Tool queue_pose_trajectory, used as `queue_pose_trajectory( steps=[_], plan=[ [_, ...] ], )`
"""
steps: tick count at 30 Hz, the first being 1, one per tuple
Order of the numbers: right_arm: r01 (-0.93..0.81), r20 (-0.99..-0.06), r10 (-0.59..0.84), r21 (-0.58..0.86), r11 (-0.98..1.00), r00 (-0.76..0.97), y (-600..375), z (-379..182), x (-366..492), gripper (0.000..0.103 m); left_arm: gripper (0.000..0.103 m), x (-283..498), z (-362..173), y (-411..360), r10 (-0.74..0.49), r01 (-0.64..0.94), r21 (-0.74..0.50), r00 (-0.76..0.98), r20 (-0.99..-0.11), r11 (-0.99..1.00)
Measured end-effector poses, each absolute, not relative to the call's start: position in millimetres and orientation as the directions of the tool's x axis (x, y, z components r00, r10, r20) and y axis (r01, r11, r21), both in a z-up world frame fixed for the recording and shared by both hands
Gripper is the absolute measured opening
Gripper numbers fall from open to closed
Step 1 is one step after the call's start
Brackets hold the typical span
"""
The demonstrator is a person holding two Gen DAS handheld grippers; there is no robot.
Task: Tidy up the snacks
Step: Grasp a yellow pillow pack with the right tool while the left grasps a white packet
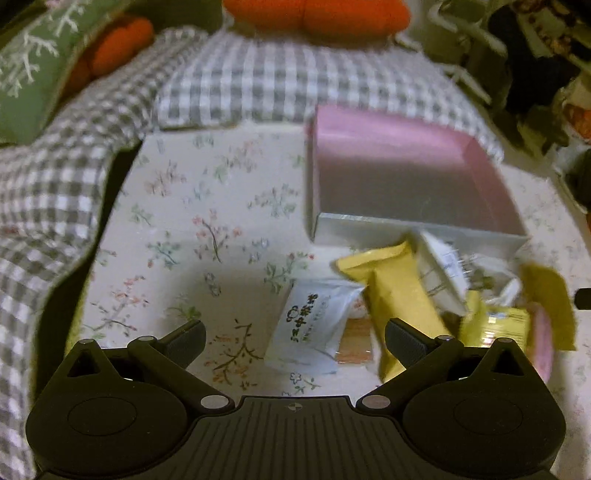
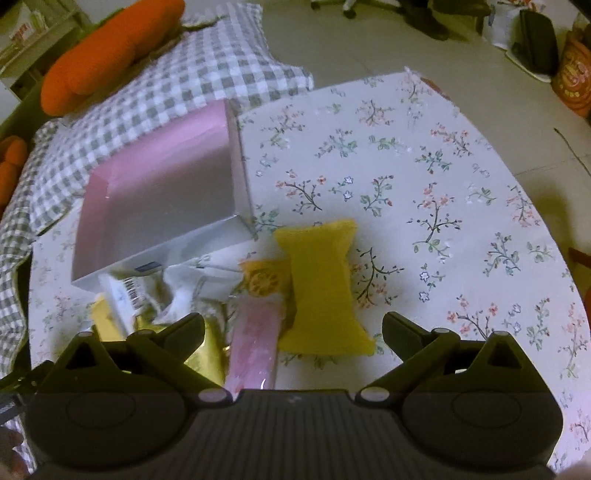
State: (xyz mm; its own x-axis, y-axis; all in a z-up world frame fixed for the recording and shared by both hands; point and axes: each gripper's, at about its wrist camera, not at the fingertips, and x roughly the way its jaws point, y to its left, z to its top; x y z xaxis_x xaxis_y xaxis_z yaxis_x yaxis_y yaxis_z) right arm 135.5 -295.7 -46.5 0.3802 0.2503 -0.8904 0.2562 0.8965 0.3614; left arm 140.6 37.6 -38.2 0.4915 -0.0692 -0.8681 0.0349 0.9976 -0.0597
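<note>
Two wide-open, empty claws, left claw (image 1: 295, 341) and right claw (image 2: 293, 328), hover over a snack pile (image 2: 258, 295) on the floral bench (image 2: 443, 184), at 6 o'clock of the empty pink box (image 2: 159, 184); overlapping wrappers risk a double grab.

A floral cloth (image 2: 424, 192) covered the low table, its sprigs pink and green on white. Behind it lay a grey checked blanket (image 1: 258, 77), rumpled and running along the table's far and left edges, with orange cushions (image 1: 314, 14) on top of it and a green pillow (image 1: 33, 70) with white branch stitching at the left. Beyond the table's right side was pale floor (image 2: 369, 40), with dark, blurred clutter and an orange bag (image 2: 572, 81) at its far edge.
</note>
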Motion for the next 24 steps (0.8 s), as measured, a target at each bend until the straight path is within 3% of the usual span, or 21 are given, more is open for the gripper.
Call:
queue_pose_trajectory(
  steps=[15,19,22,24],
  plan=[
    [0.223,-0.915,0.219,0.304,0.926,0.338,-296,-85,167,0.093,0.101,169,-79,48,-0.064,0.013,-0.065,0.437,-0.897,0.998],
    [0.213,-0.93,0.197,0.27,0.939,0.311,-291,-96,172,0.074,0.098,170,-85,46,-0.067,0.021,-0.065,0.442,-0.894,0.998],
    [0.207,-0.926,0.208,0.281,0.937,0.315,-289,-97,171,0.066,0.095,170,-85,43,-0.083,0.031,-0.077,0.449,-0.89,0.997],
    [0.204,-0.92,0.226,0.3,0.932,0.32,-288,-96,171,0.055,0.084,169,-84,42,-0.095,0.033,-0.089,0.455,-0.885,0.995]
  ],
)
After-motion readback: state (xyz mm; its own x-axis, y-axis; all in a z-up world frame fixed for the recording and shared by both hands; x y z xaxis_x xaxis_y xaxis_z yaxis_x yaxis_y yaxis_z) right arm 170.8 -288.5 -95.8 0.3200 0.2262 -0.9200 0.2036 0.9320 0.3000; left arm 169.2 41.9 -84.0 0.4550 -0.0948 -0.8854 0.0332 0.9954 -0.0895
